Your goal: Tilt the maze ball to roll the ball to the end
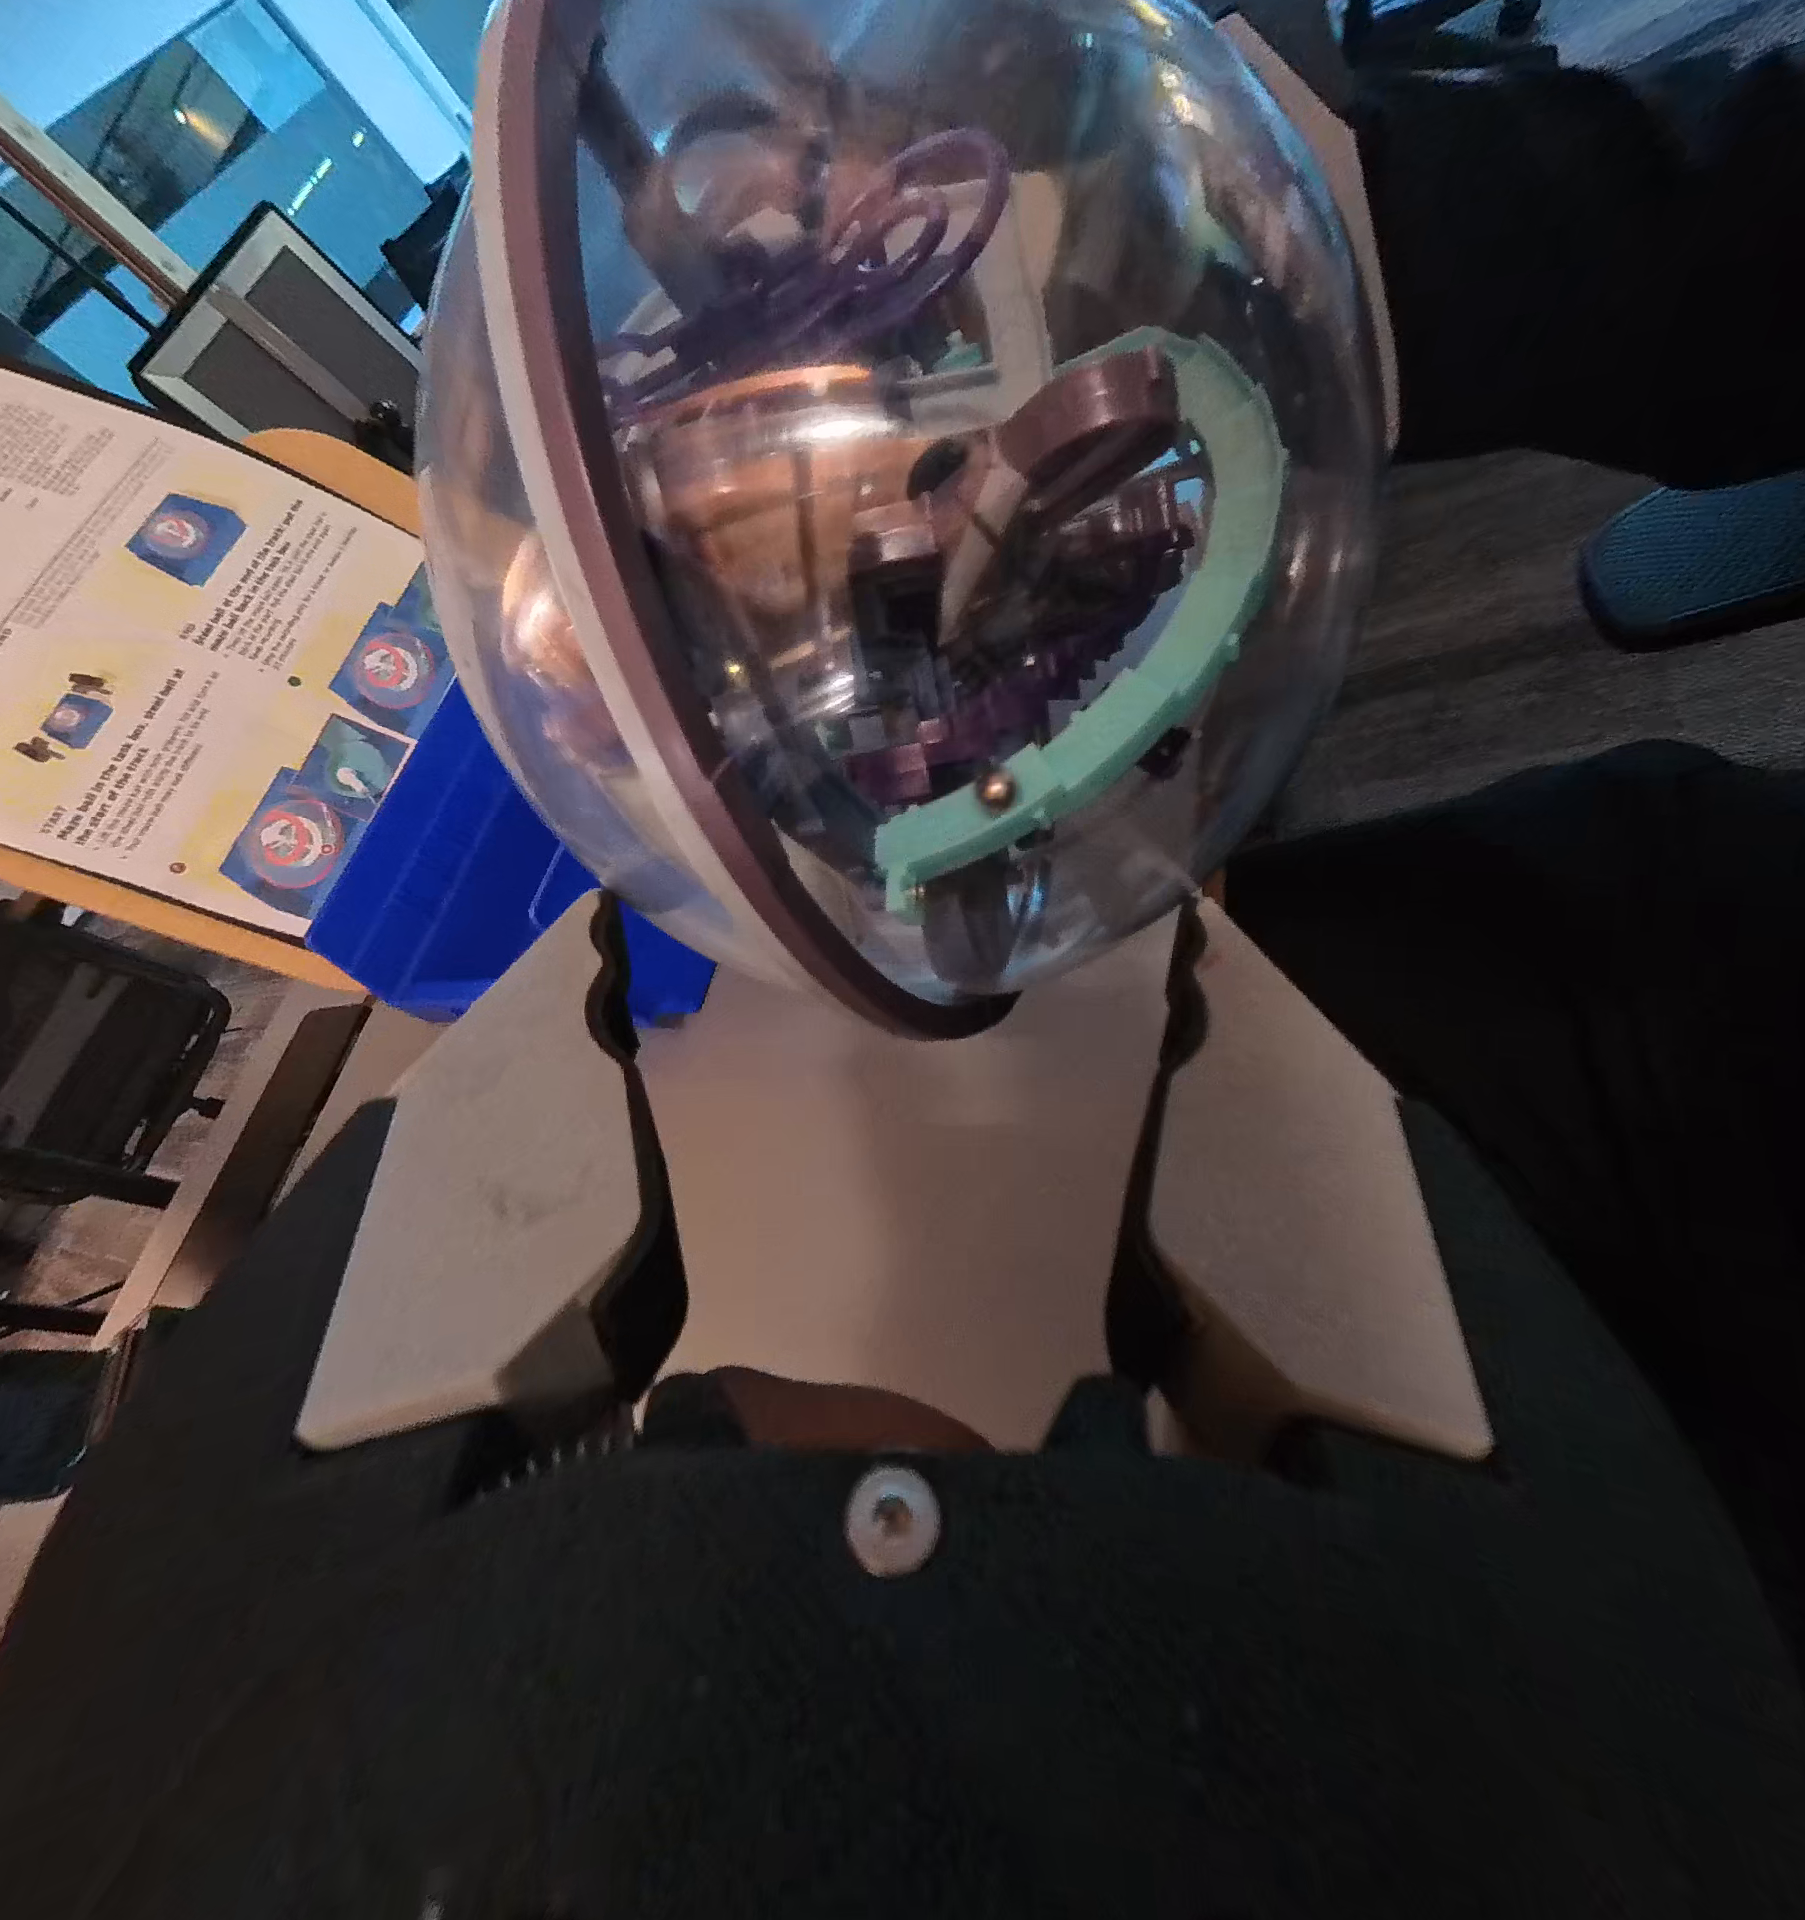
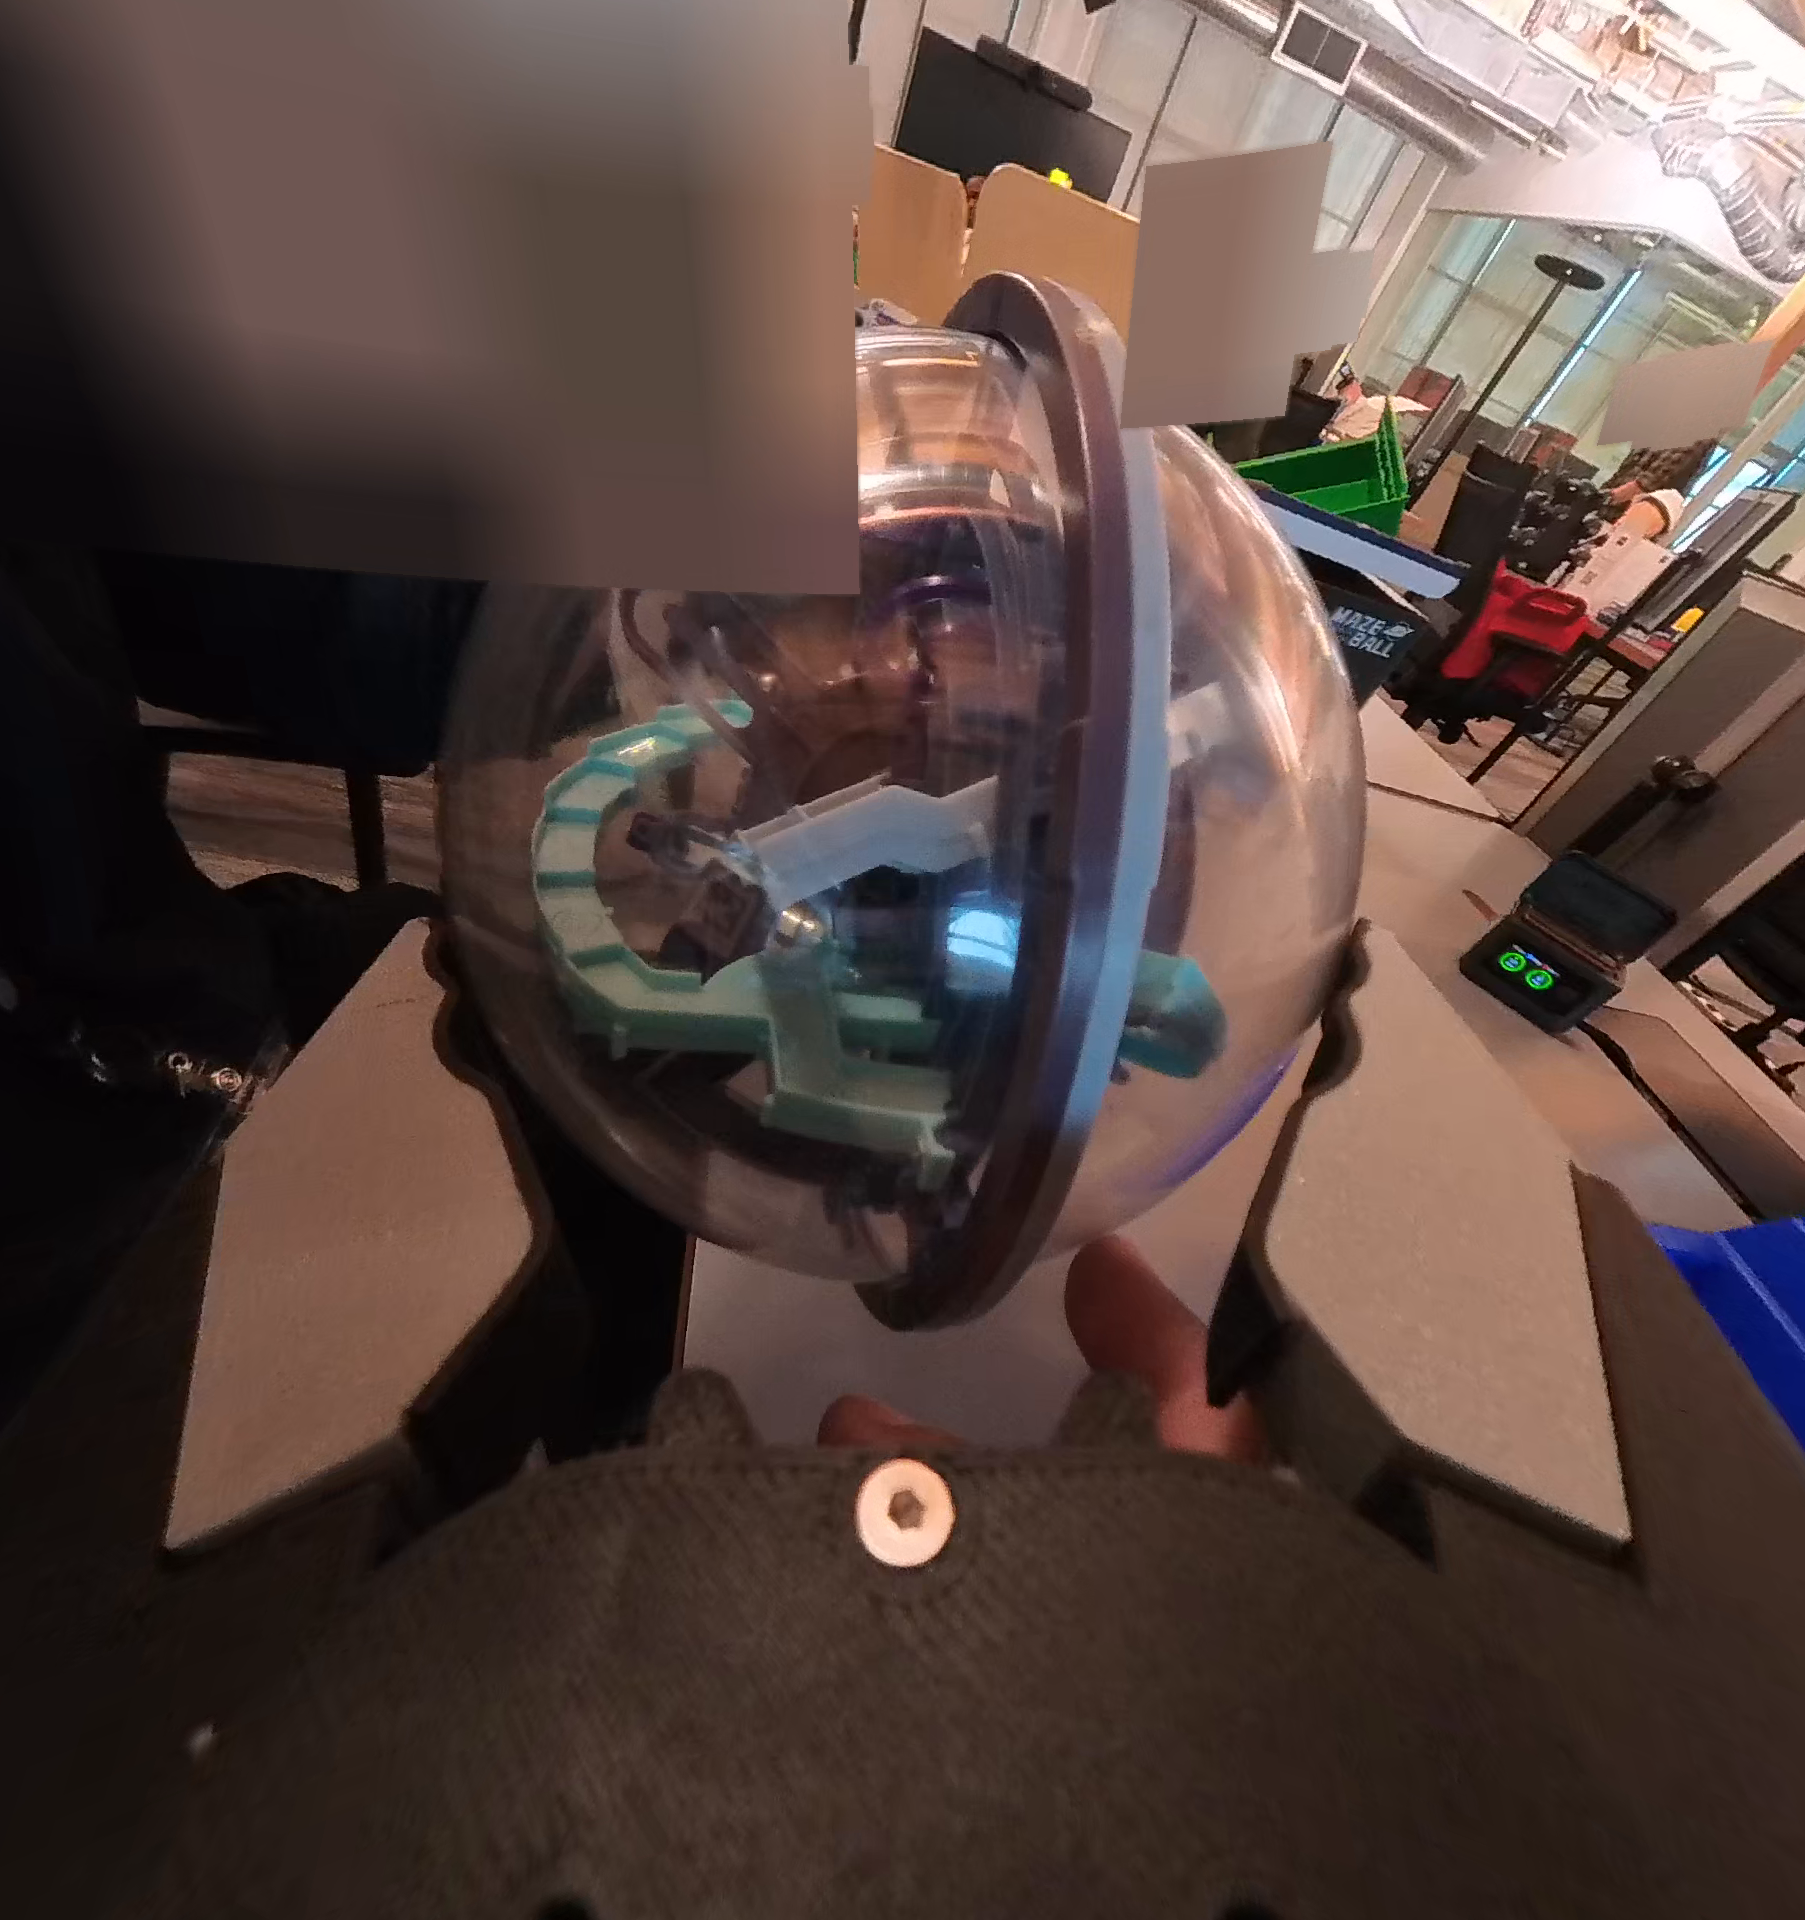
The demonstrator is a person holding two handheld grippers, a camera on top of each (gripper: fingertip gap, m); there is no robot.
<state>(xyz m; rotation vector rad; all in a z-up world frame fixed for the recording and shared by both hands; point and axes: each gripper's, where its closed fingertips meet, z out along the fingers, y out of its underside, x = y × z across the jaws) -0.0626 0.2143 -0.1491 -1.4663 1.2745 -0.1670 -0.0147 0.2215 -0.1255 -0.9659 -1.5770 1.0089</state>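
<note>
Maze ball (image 1: 898, 499): a clear globe with a dark and white band around its middle is being held up off the tabletop, filling the centre of both wrist views; the band is tilting steeply.
Left gripper (image 1: 898, 914): its two pale fingers (image 1: 503, 1195) are spreading wide around the lower part of the globe, their dark inner pads pressing on either side of it, so it is gripping the maze ball.
Right gripper (image 2: 893, 956): its fingers (image 2: 358, 1226) are likewise standing wide apart and clamping the globe from left and right at its widest part.
Small steel ball (image 1: 1000, 792): sitting on the mint-green curved track (image 1: 1168, 644) near the track's lower end in the left wrist view; in the right wrist view a shiny ball (image 2: 804, 927) is showing near the middle of the globe beside a white ramp.
Inside the globe: purple loops and dark blocks are crowding the centre.
Instruction sheet (image 1: 129, 644): lying on the tabletop at far left.
Blue bin (image 1: 462, 862): standing just behind the globe's lower left.
Small device (image 2: 1547, 961): sitting on the tabletop (image 2: 1500, 1091) at right, with a lit screen.
</note>
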